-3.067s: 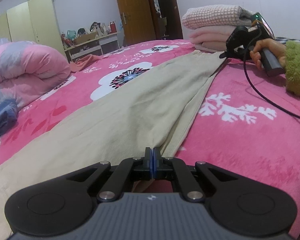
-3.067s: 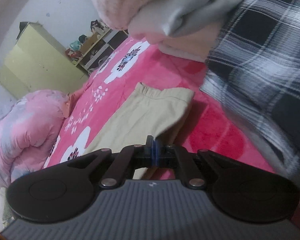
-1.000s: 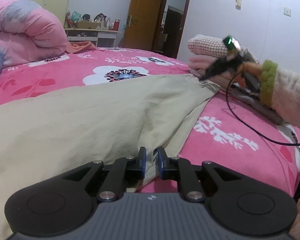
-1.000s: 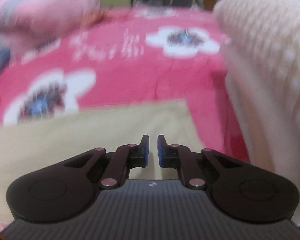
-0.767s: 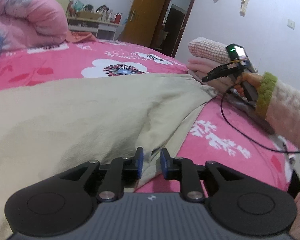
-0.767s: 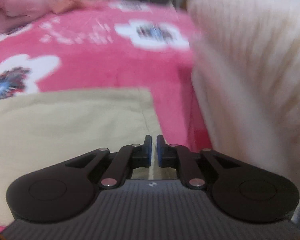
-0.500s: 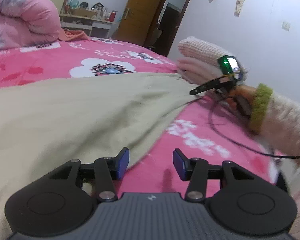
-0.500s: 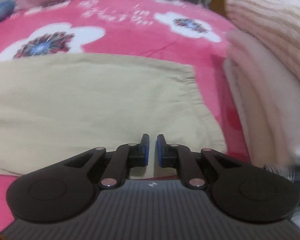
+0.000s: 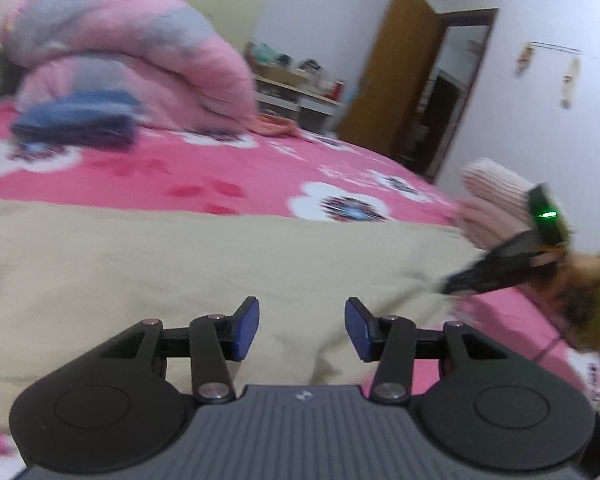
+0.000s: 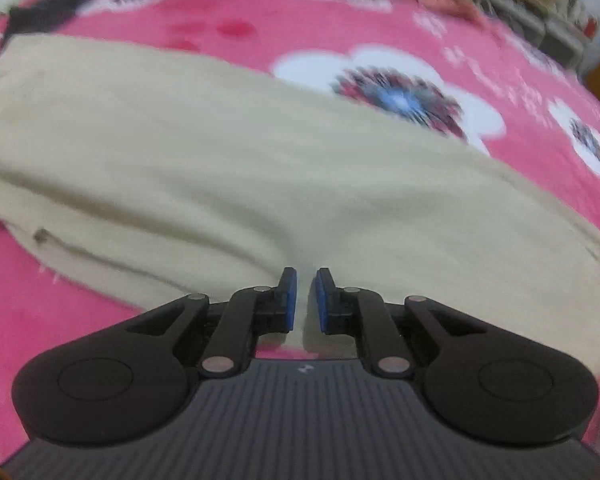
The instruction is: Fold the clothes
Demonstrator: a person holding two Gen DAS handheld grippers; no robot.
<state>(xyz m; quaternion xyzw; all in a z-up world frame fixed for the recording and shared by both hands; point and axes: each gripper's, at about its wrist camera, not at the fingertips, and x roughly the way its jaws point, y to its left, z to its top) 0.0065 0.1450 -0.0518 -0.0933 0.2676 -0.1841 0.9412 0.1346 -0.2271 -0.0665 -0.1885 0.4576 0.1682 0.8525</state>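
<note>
A beige garment (image 9: 188,264) lies spread flat across the bed (image 9: 228,176), filling the middle of both views; its cloth looks smooth with a few soft folds, and in the right wrist view a seamed edge (image 10: 80,254) runs along its near left side against the pink. The left hand-held gripper (image 9: 302,330) hovers over the near edge of the garment with its blue pads well apart and nothing between them. The right hand-held gripper (image 10: 306,300) is nearly together, only a narrow slit between its pads, and its jaws are opening; a ridge of the beige cloth rises toward the slit, but the blur hides whether the pads pinch it. In the left wrist view this same right hand-held gripper shows at the garment's far right corner, held by a hand (image 9: 576,280) in a green cuff. The bed is covered in a bright pink spread printed with white flowers (image 10: 396,92). Beyond the garment sit a rolled pink and grey quilt (image 9: 132,64) and a folded dark blue item (image 9: 76,124) just before it, and to the right a stack of folded pale pink knitwear (image 9: 492,200). Farther back stand a cluttered low shelf (image 9: 296,92), an open wooden door (image 9: 392,84) and pale walls.
</note>
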